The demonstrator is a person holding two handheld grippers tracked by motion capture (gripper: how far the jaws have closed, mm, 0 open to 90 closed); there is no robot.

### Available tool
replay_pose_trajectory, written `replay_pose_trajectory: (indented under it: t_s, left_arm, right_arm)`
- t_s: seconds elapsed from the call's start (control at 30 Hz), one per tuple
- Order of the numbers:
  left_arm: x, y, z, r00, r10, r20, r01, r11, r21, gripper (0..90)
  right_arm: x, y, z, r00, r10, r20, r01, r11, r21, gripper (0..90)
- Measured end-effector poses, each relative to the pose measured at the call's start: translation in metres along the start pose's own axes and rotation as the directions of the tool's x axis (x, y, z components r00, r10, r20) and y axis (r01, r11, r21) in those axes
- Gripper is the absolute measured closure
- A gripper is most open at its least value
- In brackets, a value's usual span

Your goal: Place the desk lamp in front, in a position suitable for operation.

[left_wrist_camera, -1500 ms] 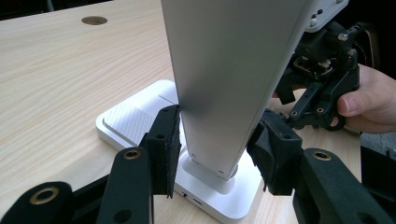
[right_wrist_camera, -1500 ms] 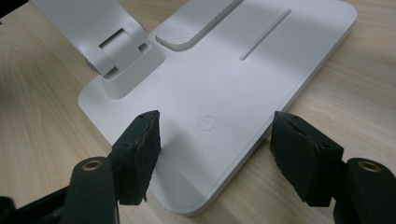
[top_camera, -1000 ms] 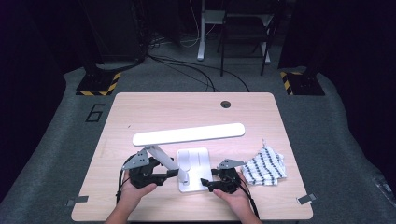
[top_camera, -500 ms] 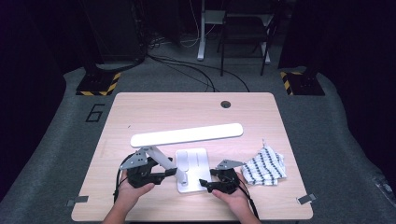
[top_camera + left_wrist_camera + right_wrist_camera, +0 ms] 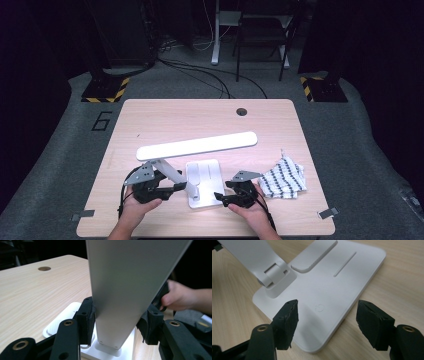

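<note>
A white desk lamp stands near the table's front edge, with a flat base, a slanted arm and a long light bar above. My left gripper comes at the arm from the left. Its jaws have just been closing, and in the left gripper view both pads press on the sides of the arm. My right gripper is at the base's near right corner. It stands open over the base, with the power mark between the jaws, which touch nothing.
A striped black-and-white cloth lies crumpled right of the lamp, close to my right hand. A round cable hole sits at the table's far edge. Bare wood stretches behind the lamp.
The left gripper's jaws have drawn in onto the lamp arm. Both hands, the lamp and the cloth stay where they were.
</note>
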State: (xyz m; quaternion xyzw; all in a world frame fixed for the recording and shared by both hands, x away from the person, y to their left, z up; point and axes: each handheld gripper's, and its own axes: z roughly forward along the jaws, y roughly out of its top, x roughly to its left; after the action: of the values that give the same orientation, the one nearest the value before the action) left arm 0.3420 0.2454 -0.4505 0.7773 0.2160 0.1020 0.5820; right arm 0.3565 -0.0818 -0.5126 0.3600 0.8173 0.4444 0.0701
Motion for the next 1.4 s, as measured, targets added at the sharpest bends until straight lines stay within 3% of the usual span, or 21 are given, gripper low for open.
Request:
replay_pose_trajectory:
  t_s: [0.13,0.27,0.4,0.5,0.63,0.8,0.87,0.93,1.03,1.13,1.27,1.33,1.37,1.4]
  left_arm:
    - [0.001,-0.001,-0.001,1.0,-0.008,0.003,0.008,1.0,-0.005,53.1]
    - [0.0,-0.001,-0.002,1.0,-0.008,-0.002,0.008,1.0,-0.005,53.2]
    - [0.0,-0.001,-0.006,0.9999,-0.001,-0.013,0.001,1.0,0.002,53.3]
    - [0.0,-0.002,-0.011,0.9995,-0.005,-0.03,0.005,1.0,0.004,53.3]
    - [-0.001,-0.004,-0.016,0.9986,-0.012,-0.051,0.012,0.9999,0.0,53.3]
    - [-0.003,-0.005,-0.019,0.9975,-0.011,-0.07,0.012,0.9999,0.005,53.3]
    - [-0.002,-0.005,-0.02,0.9976,-0.014,-0.068,0.014,0.9999,0.003,53.3]
    - [0.0,-0.006,-0.021,0.9982,-0.016,-0.058,0.016,0.9999,-0.001,53.2]
    - [0.0,-0.007,-0.021,0.9983,-0.024,-0.054,0.024,0.9997,-0.01,53.2]
    - [0.0,-0.007,-0.021,0.998,-0.024,-0.059,0.023,0.9997,-0.008,53.2]
    - [0.0,-0.008,-0.021,0.9982,-0.027,-0.054,0.026,0.9995,-0.019,53.1]
    - [0.0,-0.009,-0.021,0.9981,-0.03,-0.054,0.028,0.9993,-0.022,53.2]
    - [0.0,-0.009,-0.021,0.9981,-0.03,-0.054,0.029,0.9993,-0.022,53.1]
    - [0.001,-0.009,-0.021,0.9981,-0.03,-0.053,0.029,0.9993,-0.023,53.1]
  right_arm:
    - [-0.009,0.0,-0.024,0.9989,0.024,0.041,-0.022,0.998,-0.056,32.7]
    - [-0.019,-0.007,-0.034,0.9955,0.054,0.078,-0.049,0.997,-0.06,32.7]
    - [-0.017,-0.009,-0.042,0.9927,-0.008,0.121,0.013,0.999,-0.045,32.6]
    - [-0.015,-0.01,-0.05,0.9834,-0.062,0.17,0.068,0.997,-0.035,32.6]
    - [-0.024,-0.014,-0.065,0.9739,-0.056,0.22,0.07,0.996,-0.055,32.6]
    - [-0.041,-0.022,-0.086,0.9589,0.012,0.283,0.02,0.994,-0.11,32.2]
    - [-0.047,-0.025,-0.093,0.9441,0.022,0.329,0.02,0.992,-0.123,32.1]
    - [-0.053,-0.028,-0.098,0.9218,0.023,0.387,0.023,0.993,-0.114,32.0]
    - [-0.063,-0.031,-0.102,0.9045,0.033,0.425,0.013,0.995,-0.103,31.9]
    - [-0.072,-0.034,-0.101,0.9016,0.068,0.427,-0.023,0.994,-0.111,31.7]
    - [-0.078,-0.037,-0.099,0.898,0.075,0.434,-0.039,0.995,-0.091,31.2]
    - [-0.08,-0.038,-0.098,0.8937,0.075,0.442,-0.04,0.995,-0.087,29.4]
    - [-0.082,-0.038,-0.098,0.8855,0.092,0.456,-0.057,0.994,-0.09,27.8]
    - [-0.084,-0.038,-0.098,0.8856,0.085,0.457,-0.052,0.995,-0.085,26.4]
